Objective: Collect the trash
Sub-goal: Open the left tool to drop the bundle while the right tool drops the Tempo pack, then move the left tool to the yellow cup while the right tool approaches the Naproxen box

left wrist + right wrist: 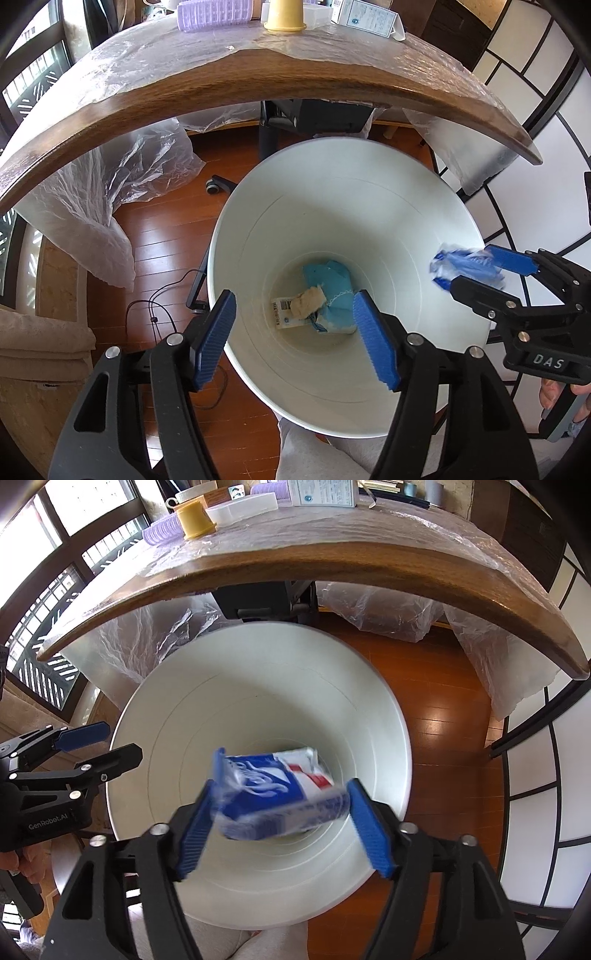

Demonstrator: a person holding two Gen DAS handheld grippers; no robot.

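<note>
Over the white trash bin (369, 709) the right gripper (280, 823) has its jaws spread, and a blurred blue-and-white wrapper (277, 794) sits between them; whether the pads still touch it cannot be told. Alongside, the left gripper (295, 332) is spread open with nothing in it. At the bin's bottom lie a blue cloth (332, 295) and a barcoded scrap (284, 314), partly hidden.

Left claw (295, 339) agape; right claw (280, 827) parted.

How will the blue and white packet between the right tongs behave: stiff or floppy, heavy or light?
The packet looks like crinkled film, so probably floppy and light. Its glossy surface may be slippery. It is blurred over the white bin, so likely dropping.
</note>
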